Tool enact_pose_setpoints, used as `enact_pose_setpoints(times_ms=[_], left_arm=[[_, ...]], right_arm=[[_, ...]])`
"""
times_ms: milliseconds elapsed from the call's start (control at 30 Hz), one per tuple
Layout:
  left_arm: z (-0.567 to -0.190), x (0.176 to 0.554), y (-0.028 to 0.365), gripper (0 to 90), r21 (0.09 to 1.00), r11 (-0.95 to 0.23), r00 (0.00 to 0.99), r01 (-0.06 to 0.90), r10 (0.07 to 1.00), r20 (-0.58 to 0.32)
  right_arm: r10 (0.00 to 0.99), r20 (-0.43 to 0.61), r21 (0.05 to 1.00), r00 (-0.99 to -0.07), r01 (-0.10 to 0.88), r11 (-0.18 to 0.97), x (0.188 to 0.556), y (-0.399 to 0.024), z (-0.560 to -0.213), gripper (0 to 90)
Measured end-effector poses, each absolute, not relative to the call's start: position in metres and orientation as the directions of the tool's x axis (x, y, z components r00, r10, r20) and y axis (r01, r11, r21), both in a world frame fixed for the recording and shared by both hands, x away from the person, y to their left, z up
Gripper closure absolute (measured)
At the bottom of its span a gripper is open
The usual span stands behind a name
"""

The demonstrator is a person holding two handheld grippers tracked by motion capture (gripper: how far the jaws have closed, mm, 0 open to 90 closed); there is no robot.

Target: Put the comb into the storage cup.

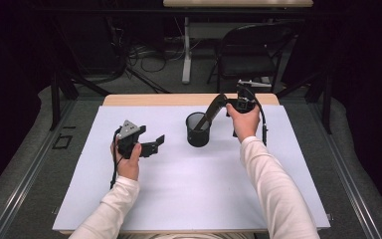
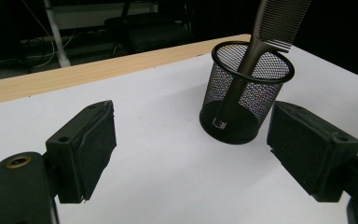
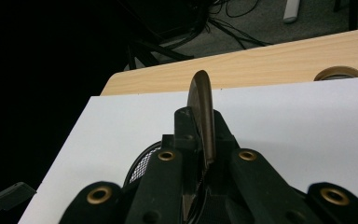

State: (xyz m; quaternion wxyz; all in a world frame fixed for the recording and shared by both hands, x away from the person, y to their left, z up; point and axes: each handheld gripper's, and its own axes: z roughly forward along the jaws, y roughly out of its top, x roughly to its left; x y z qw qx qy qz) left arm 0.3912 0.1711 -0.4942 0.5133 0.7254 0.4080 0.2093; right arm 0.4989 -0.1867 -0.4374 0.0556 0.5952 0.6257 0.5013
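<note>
currently a dark comb (image 1: 214,110) leans handle-down inside the black mesh cup (image 1: 198,130) mid-table, its toothed end pinched by the right gripper (image 1: 232,104), seemingly to steer it in. the left gripper (image 1: 155,142) waits spread nearby. the comb's teeth are cut off in the left gripper view.

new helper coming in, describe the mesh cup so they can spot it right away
On the white table top, look just behind the middle, between the person's two hands. There stands a round black wire-mesh cup, upright and open at the top. A dark comb leans out of it, its handle down inside and its upper end clamped in the right gripper.
</note>
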Motion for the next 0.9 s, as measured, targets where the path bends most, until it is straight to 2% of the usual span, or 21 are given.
enact_pose_setpoints(times_ms=[900], left_arm=[[-0.4969,0.3947,0.1728,15.8,0.911,-0.135,0.573,0.389,0.81,-0.125]], right_arm=[[0.806,0.502,0.71,-0.314,0.682,-0.177,0.4967,-0.194,-0.4351,75.2]])
